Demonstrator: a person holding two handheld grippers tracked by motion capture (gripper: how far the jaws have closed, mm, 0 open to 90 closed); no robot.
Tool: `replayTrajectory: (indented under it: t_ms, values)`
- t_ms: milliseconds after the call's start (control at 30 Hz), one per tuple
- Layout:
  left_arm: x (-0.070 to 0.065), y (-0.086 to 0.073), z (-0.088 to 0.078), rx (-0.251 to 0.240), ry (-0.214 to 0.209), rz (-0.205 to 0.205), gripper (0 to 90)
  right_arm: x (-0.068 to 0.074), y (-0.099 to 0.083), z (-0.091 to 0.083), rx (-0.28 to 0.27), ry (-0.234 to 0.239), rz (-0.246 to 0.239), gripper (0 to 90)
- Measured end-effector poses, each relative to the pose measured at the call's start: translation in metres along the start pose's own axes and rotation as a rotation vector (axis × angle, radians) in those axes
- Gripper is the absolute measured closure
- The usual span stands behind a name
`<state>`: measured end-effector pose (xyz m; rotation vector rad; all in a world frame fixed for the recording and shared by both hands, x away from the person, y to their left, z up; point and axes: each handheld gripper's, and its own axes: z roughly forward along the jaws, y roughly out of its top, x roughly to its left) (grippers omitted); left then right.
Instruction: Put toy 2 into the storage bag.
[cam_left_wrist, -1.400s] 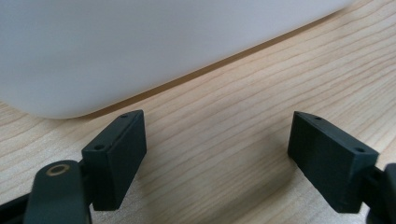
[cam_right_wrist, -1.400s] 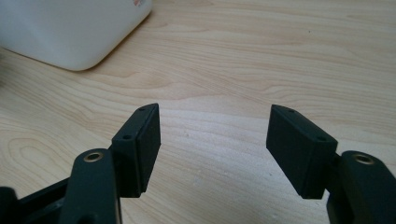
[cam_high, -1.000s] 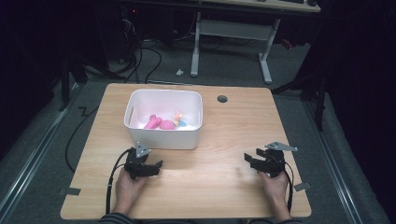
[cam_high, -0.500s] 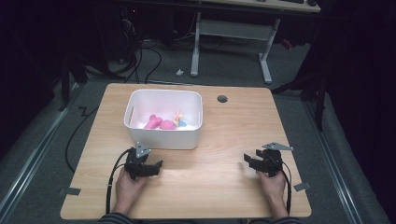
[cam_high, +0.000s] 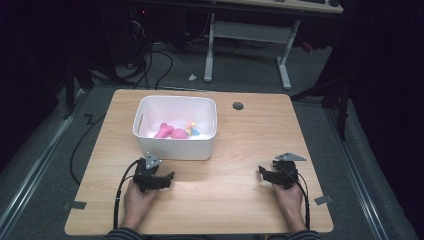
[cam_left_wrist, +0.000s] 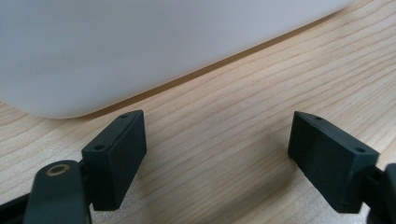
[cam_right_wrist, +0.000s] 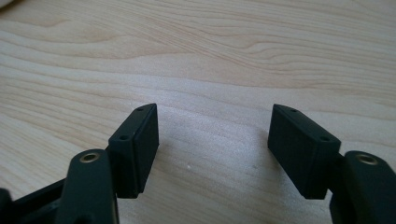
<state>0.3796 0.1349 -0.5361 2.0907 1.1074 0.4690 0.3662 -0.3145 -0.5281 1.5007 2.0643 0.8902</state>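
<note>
Dark floor and desk legs ring a pale wooden table (cam_high: 240, 150) that sits mid-frame in the high view. Just left of its centre stands a white bin (cam_high: 175, 145), and in it lie pink toys (cam_high: 170, 132) with a small orange-and-blue piece (cam_high: 191, 129) beside them, all in the nearer half of the bin.

At the lower left of the frame the left gripper (cam_high: 169, 177) rests on the wood just in front of the bin's near wall, its jaws spread wide with nothing between them; in the left gripper view the white wall (cam_left_wrist: 140, 46) fills the upper part, close ahead but apart from the jaw tips. At the lower right the right gripper (cam_high: 263, 171) lies well apart from the bin; its jaws have just been opening and now stand apart over bare wood (cam_right_wrist: 210, 140), holding nothing.

The step in hand looks like a first reach for the toys. To do it well, the left gripper, being nearest, would probably best rise clear of the rim before moving forward, since a level push would shove the bin. It should come down from above onto one toy, jaws across its narrow part, and close only once both pads flank it. The right gripper could brace the bin's right wall if it slides.
</note>
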Motion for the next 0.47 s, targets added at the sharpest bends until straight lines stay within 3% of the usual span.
replayTrajectory:
  t_ms: [67,467]
  values:
    - [-0.0001,0.0000,0.0000,0.000,0.001,0.000,19.6,0.0031,-0.0012,0.0022,-0.009,-0.026,-0.040,30.8]
    - [-0.0003,-0.0001,0.0001,-0.001,0.003,0.000,19.5,0.0038,-0.0015,0.0023,-0.007,-0.028,-0.033,28.3]
